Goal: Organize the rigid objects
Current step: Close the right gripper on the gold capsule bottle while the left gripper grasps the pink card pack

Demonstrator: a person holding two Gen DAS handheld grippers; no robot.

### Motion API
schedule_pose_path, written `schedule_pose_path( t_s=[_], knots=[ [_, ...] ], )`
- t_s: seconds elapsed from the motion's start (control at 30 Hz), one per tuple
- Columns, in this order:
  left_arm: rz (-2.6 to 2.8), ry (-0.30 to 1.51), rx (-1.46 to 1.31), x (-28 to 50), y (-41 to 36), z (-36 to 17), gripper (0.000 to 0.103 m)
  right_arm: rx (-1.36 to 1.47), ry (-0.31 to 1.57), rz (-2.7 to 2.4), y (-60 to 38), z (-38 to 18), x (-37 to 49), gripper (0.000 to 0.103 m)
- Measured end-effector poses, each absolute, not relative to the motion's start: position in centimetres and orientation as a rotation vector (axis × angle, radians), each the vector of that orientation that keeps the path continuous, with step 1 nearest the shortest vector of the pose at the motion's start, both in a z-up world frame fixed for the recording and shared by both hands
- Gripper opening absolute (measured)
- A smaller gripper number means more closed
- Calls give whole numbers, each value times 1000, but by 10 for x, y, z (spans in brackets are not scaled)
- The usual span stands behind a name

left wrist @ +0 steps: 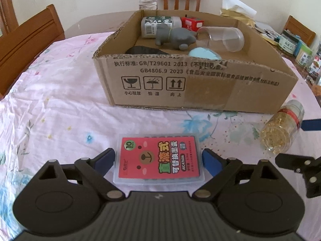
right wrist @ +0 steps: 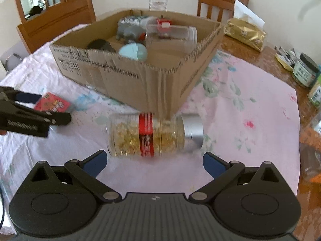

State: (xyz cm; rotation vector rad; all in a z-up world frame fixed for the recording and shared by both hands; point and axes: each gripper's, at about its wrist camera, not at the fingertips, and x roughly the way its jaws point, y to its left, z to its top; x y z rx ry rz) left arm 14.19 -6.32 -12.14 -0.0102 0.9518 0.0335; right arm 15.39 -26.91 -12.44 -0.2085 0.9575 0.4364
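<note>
A flat clear case with a red bear label (left wrist: 159, 157) lies on the pink floral tablecloth, between the blue pads of my left gripper (left wrist: 158, 158). The pads stand just off its two long sides, so the gripper is open. A glass jar of golden capsules (right wrist: 148, 134) with a red label and silver lid lies on its side just ahead of my right gripper (right wrist: 154, 160), which is open and empty. The same jar (left wrist: 280, 128) shows at the right of the left wrist view. The cardboard box (left wrist: 200, 84) stands behind both.
The box holds a grey toy animal (left wrist: 172, 38), a clear plastic jar (left wrist: 222, 39), a labelled bottle (left wrist: 158, 25), a red carton (left wrist: 191, 23), a blue disc and a dark object. Wooden chairs (left wrist: 26, 38) surround the table. Jars and packets crowd the right edge (right wrist: 305, 72).
</note>
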Motion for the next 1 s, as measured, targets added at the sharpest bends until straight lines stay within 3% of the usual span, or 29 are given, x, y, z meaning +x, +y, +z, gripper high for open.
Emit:
schedule_pose_path(
  t_s=[1.0],
  knots=[
    [24, 969, -6, 142, -80, -119, 94, -269, 974, 466, -244, -114, 168, 103]
  ],
)
